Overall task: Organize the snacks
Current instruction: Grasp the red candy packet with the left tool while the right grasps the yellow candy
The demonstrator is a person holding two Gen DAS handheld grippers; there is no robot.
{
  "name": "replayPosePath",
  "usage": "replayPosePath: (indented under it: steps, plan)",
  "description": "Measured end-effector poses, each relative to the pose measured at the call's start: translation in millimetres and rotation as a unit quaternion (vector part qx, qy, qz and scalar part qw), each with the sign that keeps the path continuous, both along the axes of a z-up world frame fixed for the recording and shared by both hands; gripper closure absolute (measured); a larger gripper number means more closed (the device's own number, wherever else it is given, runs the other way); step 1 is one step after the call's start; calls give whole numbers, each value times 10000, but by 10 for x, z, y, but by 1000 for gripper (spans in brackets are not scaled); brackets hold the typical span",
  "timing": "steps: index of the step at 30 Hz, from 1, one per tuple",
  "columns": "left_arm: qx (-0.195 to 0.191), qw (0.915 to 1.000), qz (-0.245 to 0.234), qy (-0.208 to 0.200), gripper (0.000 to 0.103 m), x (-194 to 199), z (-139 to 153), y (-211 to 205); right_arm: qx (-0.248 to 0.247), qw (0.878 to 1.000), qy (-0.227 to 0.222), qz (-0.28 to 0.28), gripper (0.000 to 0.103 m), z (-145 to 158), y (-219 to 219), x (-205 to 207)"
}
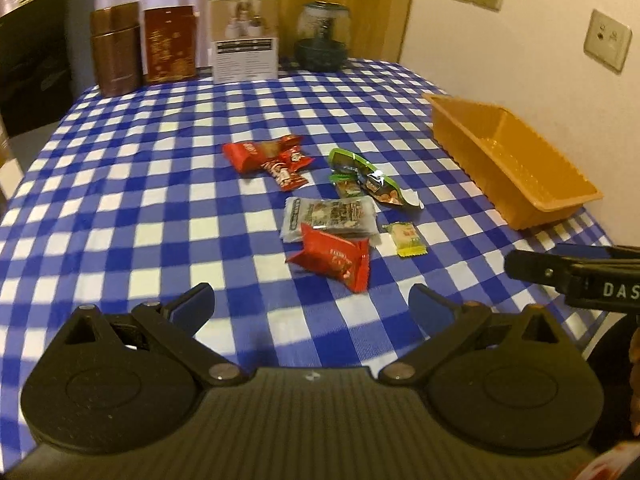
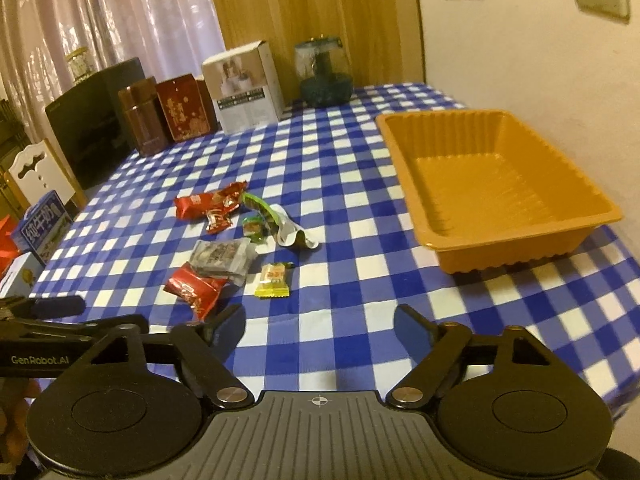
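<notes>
Several snack packets lie on the blue checked tablecloth. A red packet (image 1: 334, 258) (image 2: 196, 288) is nearest, partly on a grey packet (image 1: 330, 216) (image 2: 222, 258). A small yellow packet (image 1: 406, 238) (image 2: 273, 280) lies to the right. Green packets (image 1: 368, 180) (image 2: 276, 224) and red wrappers (image 1: 266, 156) (image 2: 210, 206) lie further back. An empty orange tray (image 1: 560, 200) (image 2: 440, 168) stands at the right. My left gripper (image 1: 312, 306) is open and empty, short of the red packet. My right gripper (image 2: 320, 326) is open and empty, short of the yellow packet.
Two brown tins (image 1: 116, 50), a red box (image 1: 170, 44), a white box (image 1: 245, 36) and a glass jar (image 1: 322, 36) stand along the table's far edge. A wall with sockets (image 1: 606, 40) is at the right. Boxes (image 2: 42, 228) sit left of the table.
</notes>
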State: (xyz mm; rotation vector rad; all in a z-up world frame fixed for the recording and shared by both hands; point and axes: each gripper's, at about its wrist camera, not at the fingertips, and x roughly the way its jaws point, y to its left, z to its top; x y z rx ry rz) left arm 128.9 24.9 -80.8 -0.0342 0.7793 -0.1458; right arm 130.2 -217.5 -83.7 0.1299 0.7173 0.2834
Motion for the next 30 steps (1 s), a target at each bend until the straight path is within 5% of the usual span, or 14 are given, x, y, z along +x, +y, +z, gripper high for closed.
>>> replayPosePath:
  steps: [17,19,23,25,30]
  plan:
    - [515,9941,-921,-249,35,566,-391,-302,112,9998,139,-46,34,-342,114,473]
    - [573,9934,-963,-244,45,590,-418,-317,113,9998,141,-13,34,-350,146,502]
    - [644,9923,-1024,-271,47,585,-452,-318,121,9998,166,22,34,-386,185,535]
    - [652,9924,-991,-333,61,560,-424,-296,107,9998,169,50,34,-397,212,549]
    - [518,9962,-662,-238,62,551,-375,-116,41,9996,81,253,38,-403,336,555]
